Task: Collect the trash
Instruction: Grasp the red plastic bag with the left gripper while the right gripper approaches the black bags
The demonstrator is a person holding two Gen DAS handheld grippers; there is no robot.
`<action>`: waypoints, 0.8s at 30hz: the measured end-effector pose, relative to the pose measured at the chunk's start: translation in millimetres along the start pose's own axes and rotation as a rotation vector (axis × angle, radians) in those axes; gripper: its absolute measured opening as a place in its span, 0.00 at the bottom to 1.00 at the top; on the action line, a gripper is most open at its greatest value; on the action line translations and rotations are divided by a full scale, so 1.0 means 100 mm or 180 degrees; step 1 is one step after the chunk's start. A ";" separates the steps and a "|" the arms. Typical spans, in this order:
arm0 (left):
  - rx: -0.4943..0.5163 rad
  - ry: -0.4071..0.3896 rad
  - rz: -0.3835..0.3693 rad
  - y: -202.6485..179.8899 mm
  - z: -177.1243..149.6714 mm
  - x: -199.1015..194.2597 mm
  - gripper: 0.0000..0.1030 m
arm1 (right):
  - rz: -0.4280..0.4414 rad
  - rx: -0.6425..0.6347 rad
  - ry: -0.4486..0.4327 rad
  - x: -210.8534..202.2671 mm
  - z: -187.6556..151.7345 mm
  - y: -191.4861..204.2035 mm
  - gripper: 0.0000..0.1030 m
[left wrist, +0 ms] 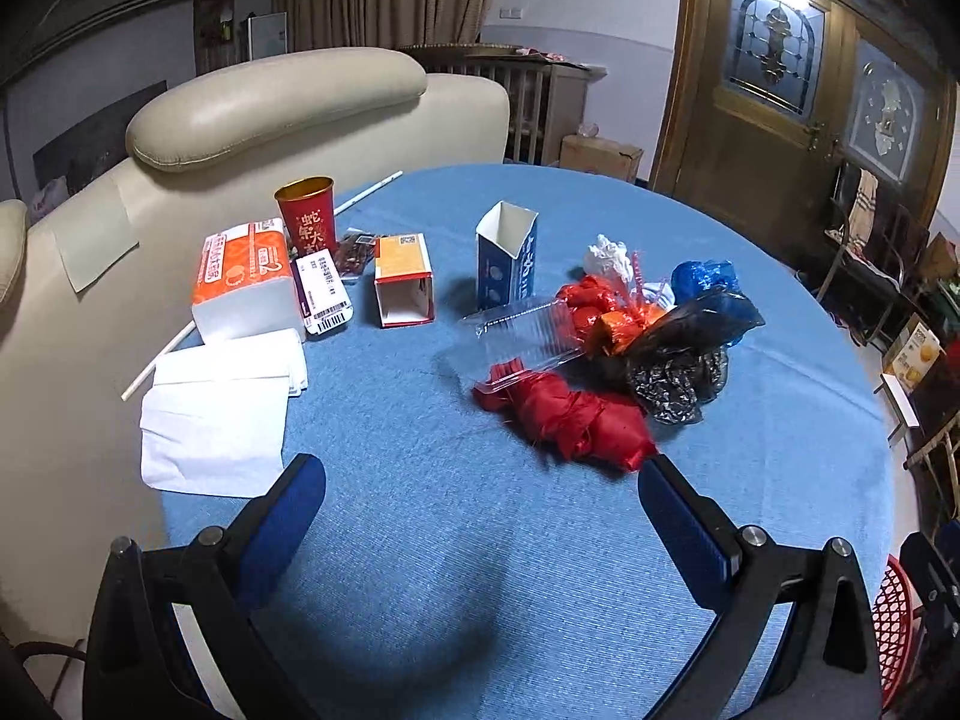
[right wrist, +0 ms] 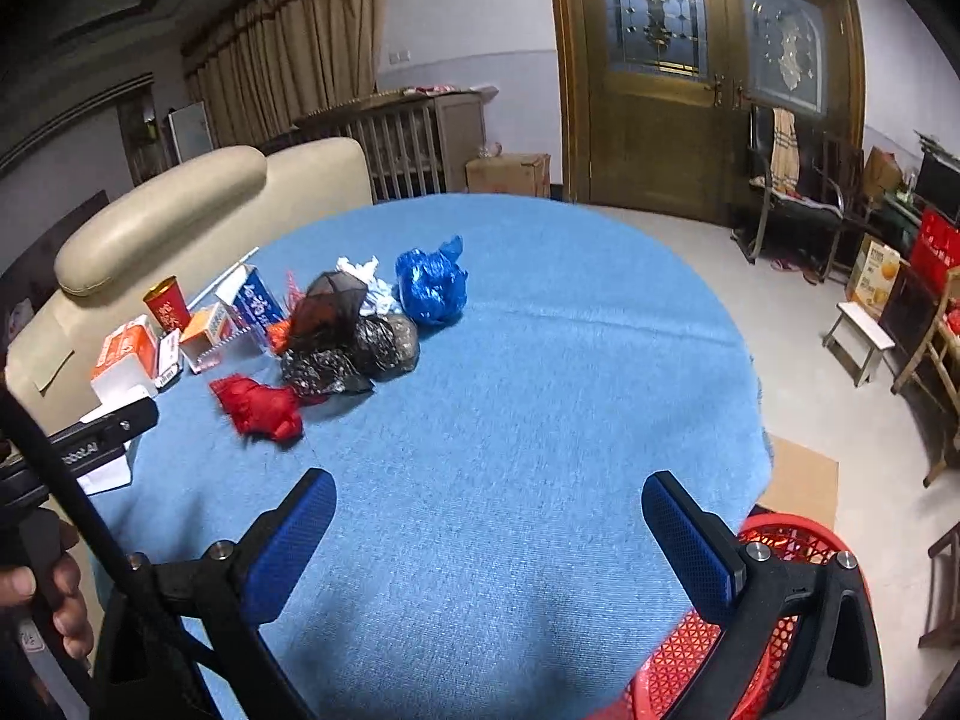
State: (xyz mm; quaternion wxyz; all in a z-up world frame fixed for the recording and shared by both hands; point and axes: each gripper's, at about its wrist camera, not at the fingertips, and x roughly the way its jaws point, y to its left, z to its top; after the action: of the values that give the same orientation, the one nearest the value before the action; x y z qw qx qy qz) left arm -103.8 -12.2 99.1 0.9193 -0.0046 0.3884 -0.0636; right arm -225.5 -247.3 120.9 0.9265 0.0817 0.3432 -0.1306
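Both grippers, left gripper (left wrist: 480,480) and right gripper (right wrist: 489,495), wide open, empty above blue table (left wrist: 420,540); red basket (right wrist: 774,546) at 5 o'clock, contents hidden.

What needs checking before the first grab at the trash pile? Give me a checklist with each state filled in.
1. Left gripper open and empty: ok, fingers spread, nothing between them.
2. Right gripper open and empty: ok.
3. Red bag reachable: ok, it is the piece of the pile nearest both grippers, with bare cloth in front of it.
4. Red bag free of the rest: not ok, the clear tray rests on its far end.
5. Basket ready: ok for place, at the table edge beside the right gripper; contents cannot tell.
6. Trash already collected: not ok, the blue bag and the rest of the pile lie on the table.
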 end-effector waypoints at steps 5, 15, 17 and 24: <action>0.0022 0.0003 -0.0006 -0.02 -0.01 0.00 1.00 | 0.0016 0.0000 -0.0048 -0.06 0.00 0.00 1.00; 0.0047 0.0040 -0.0031 -0.07 -0.02 0.05 1.00 | -0.0009 -0.0003 -0.0095 -0.06 -0.01 -0.01 1.00; 0.0055 0.0044 -0.0035 -0.08 -0.03 0.05 1.00 | -0.0007 0.0003 -0.0079 -0.05 -0.01 -0.01 1.00; 0.0051 0.0077 -0.0042 -0.07 -0.05 0.10 1.00 | -0.0016 0.0019 -0.0044 0.00 -0.03 -0.03 1.00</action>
State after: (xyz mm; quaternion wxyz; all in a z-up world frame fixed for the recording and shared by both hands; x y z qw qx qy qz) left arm -101.2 -20.1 89.1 0.9141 0.0009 0.3989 -0.0729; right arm -228.0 -249.2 118.9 0.9283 0.0827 0.3366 -0.1346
